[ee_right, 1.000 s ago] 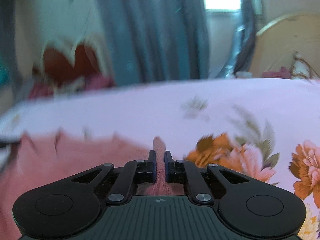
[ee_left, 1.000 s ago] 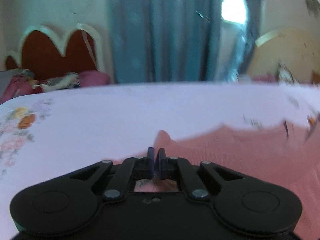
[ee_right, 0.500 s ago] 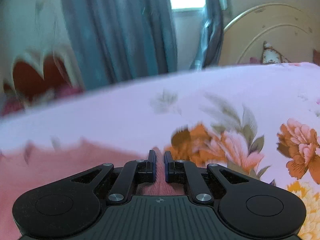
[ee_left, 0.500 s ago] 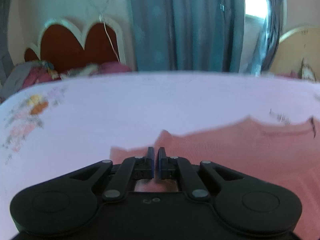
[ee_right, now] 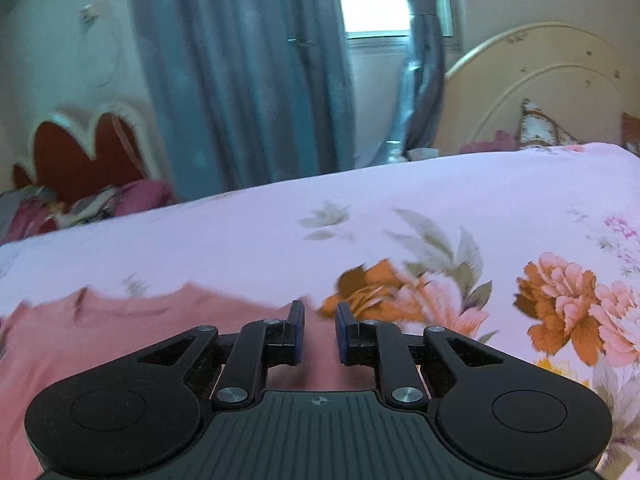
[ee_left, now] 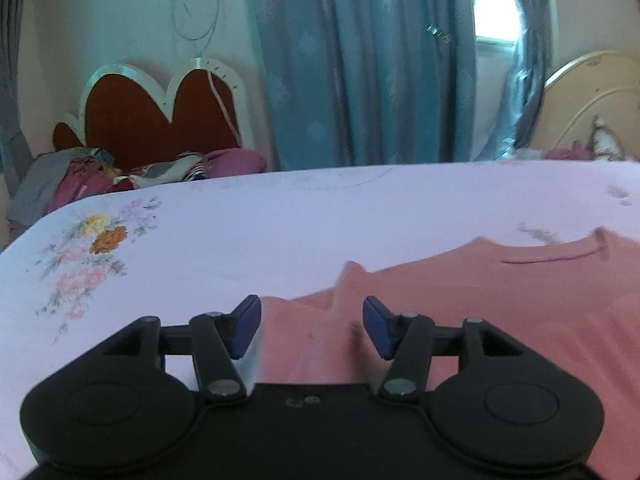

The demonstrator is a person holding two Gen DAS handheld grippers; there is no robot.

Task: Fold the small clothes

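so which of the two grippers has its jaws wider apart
The left gripper: its opening jaws stand well clear of the pink garment between them. The right gripper shows only a narrow gap, just starting to open.

1. The little garment is showing as plain salmon pink, no print on it.
2. The bedsheet is looking pale lilac-pink, carrying orange and pink flowers with grey-green leaves.
3. The curtains are coming across teal blue with a faint diamond pattern.
4. The left gripper and right gripper are showing black bodies with blue pads.
5. The scalloped headboard is looking rusty red, edged in white.
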